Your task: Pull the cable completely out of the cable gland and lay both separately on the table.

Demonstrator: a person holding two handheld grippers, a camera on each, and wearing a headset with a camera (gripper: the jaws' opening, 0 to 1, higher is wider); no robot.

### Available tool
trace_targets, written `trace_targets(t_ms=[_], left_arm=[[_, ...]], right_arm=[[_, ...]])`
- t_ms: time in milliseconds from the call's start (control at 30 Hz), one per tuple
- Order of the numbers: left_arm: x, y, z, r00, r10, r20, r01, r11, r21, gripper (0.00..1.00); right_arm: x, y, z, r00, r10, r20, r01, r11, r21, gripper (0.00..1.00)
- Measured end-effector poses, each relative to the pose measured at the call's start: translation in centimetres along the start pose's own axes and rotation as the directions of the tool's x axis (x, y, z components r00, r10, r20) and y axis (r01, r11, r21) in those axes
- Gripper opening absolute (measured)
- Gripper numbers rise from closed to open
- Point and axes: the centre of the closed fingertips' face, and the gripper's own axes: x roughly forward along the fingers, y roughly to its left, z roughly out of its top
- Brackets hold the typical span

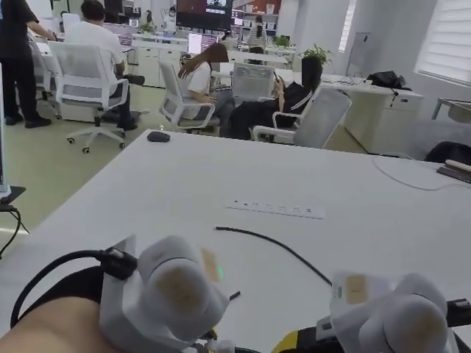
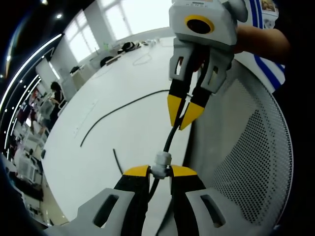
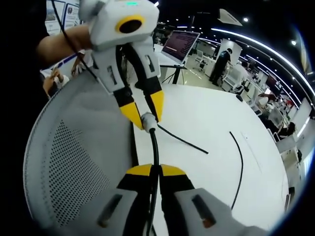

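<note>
A pale grey cable gland (image 2: 161,163) sits between the yellow tips of my left gripper (image 2: 160,170), which is shut on it. A black cable (image 2: 170,140) runs out of the gland to my right gripper (image 2: 180,118), shut on the cable a short way off. In the right gripper view the cable (image 3: 154,145) leads from my right gripper (image 3: 153,170) up to the gland (image 3: 147,120) in the left gripper (image 3: 146,115). Both are held over the table's near edge. The head view has the left gripper (image 1: 173,294) and right gripper (image 1: 397,316) at the bottom.
A loose black cable (image 1: 272,246) lies on the white table (image 1: 184,191), beyond it a white power strip (image 1: 274,209) and a mouse (image 1: 158,136). A short black piece (image 3: 182,140) lies nearby. A white mesh chair back (image 2: 251,147) stands beside the grippers. People sit at desks behind.
</note>
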Motion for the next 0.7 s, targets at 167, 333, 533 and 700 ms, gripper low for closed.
trace_targets(t_ms=[167, 333, 533, 700], left_arm=[[-0.3, 0.7, -0.3, 0.9999, 0.017, -0.001, -0.017, 1.000, -0.011, 0.17], [-0.5, 0.9, -0.7, 0.9996, 0.027, -0.003, -0.027, 0.999, -0.021, 0.17], [-0.7, 1.2, -1.1, 0.9993, 0.036, -0.009, -0.036, 0.999, -0.030, 0.16], [-0.5, 1.0, -1.3, 0.9987, 0.041, -0.031, -0.042, 0.999, -0.013, 0.16]], right_arm=[[-1.0, -1.0, -2.1, 0.9982, -0.041, -0.044, 0.042, 0.999, 0.022, 0.03], [-1.5, -1.7, -3.8, 0.9939, -0.071, -0.084, 0.074, 0.996, 0.039, 0.03], [-1.6, -2.4, -6.1, 0.9784, -0.110, -0.175, 0.120, 0.992, 0.047, 0.03], [-1.0, -2.1, -4.6, 0.9752, -0.122, -0.185, 0.127, 0.992, 0.015, 0.26]])
